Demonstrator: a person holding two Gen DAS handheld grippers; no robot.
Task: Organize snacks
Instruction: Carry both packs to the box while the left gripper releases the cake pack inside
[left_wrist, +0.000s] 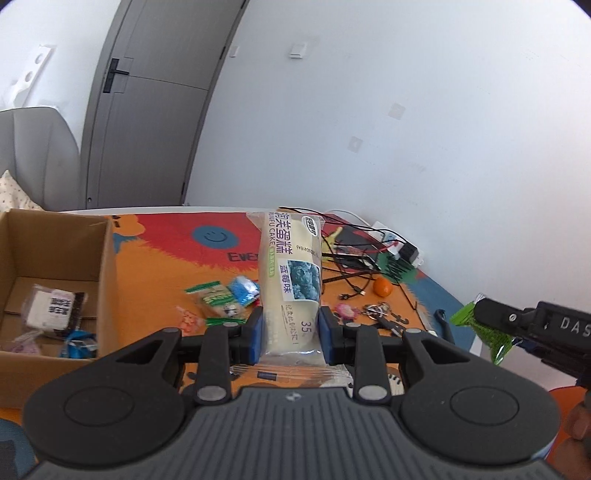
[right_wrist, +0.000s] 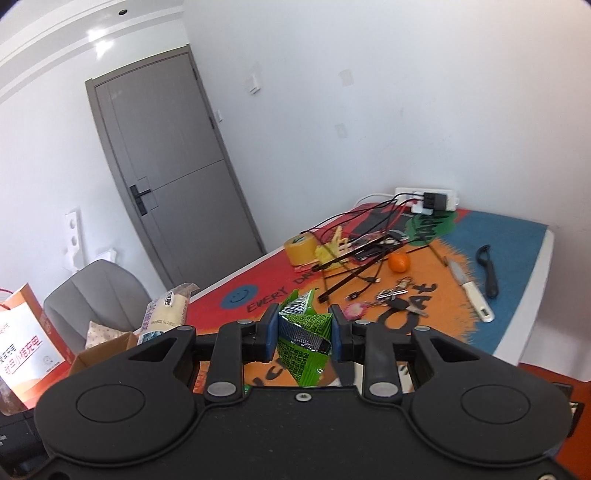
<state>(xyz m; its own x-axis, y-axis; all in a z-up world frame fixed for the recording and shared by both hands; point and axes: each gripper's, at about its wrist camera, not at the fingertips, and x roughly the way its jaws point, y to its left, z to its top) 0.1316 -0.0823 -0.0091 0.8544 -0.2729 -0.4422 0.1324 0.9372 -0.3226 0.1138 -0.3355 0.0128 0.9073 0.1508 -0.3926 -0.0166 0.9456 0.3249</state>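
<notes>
My left gripper (left_wrist: 291, 334) is shut on a pale wrapped cake roll (left_wrist: 290, 280), which stands upright between the blue pads above the table. My right gripper (right_wrist: 303, 334) is shut on a crumpled green snack packet (right_wrist: 303, 332). In the left wrist view the right gripper (left_wrist: 476, 314) shows at the right edge with the green packet (left_wrist: 466, 315). In the right wrist view the cake roll (right_wrist: 168, 308) shows at the left. An open cardboard box (left_wrist: 55, 243) at the left holds a few wrapped snacks (left_wrist: 55, 308). Small loose snack packets (left_wrist: 221, 295) lie on the mat.
The colourful mat (right_wrist: 517, 266) also bears a tape roll (right_wrist: 300, 249), an orange (right_wrist: 399, 263), tangled cables (right_wrist: 354, 254), keys (right_wrist: 395, 295), a knife (right_wrist: 471, 291), a black peeler (right_wrist: 488, 271) and a power strip (right_wrist: 424, 195). A grey chair (right_wrist: 96, 291) and paper bag (right_wrist: 26, 343) stand at left.
</notes>
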